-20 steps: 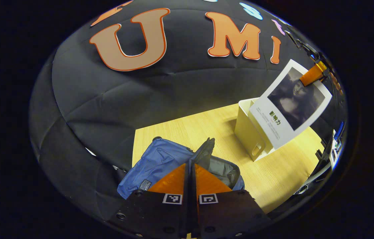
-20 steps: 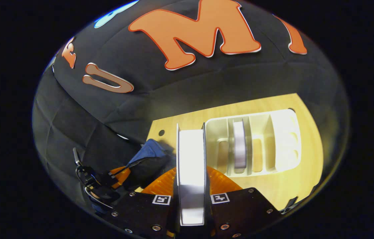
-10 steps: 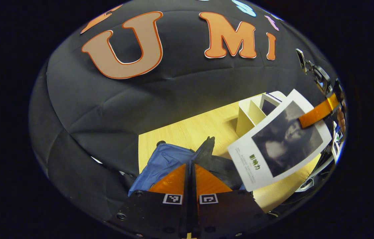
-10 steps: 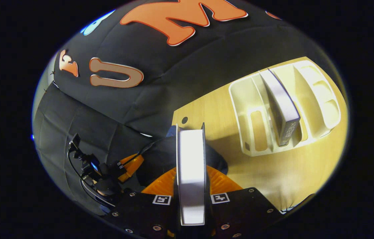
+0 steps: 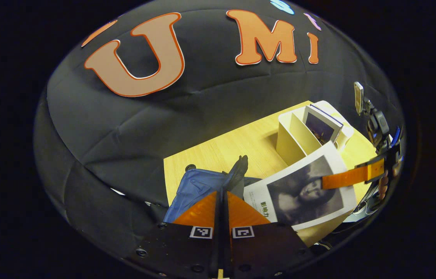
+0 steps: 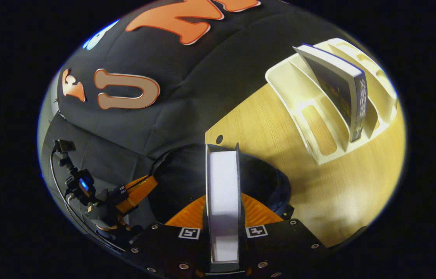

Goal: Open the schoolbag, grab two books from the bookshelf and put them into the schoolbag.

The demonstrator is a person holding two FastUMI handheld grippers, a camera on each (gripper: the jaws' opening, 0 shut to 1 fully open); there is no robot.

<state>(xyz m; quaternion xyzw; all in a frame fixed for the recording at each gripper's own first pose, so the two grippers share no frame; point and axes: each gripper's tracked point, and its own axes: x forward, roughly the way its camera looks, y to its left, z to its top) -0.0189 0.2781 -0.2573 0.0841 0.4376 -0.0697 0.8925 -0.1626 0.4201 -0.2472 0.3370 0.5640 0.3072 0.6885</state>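
Observation:
The blue schoolbag [image 5: 194, 188] lies at the table's near left corner. My left gripper [image 5: 222, 193] is shut on the dark edge of its opening [image 5: 238, 172] and holds it up. My right gripper [image 6: 222, 201] is shut on a white book [image 6: 222, 182], seen edge-on just above the bag's dark mouth [image 6: 179, 178]. In the left gripper view that book [image 5: 303, 193] shows a grey portrait cover and hangs tilted beside the raised flap, with a right finger [image 5: 351, 176] across it. A second book [image 6: 342, 89] stands in the white bookshelf [image 6: 318, 128].
The bookshelf [image 5: 291, 135] with its book [image 5: 320, 126] sits on the wooden table [image 5: 233, 147] toward the far right. Bare tabletop [image 6: 272, 128] lies between bag and shelf. A hand with the left gripper's finger [image 6: 136, 192] is at the bag's left.
My right gripper has carried the white book away from the bookshelf, lower and leftward, to over the bag's mouth. The left gripper has kept its hold on the bag's edge.

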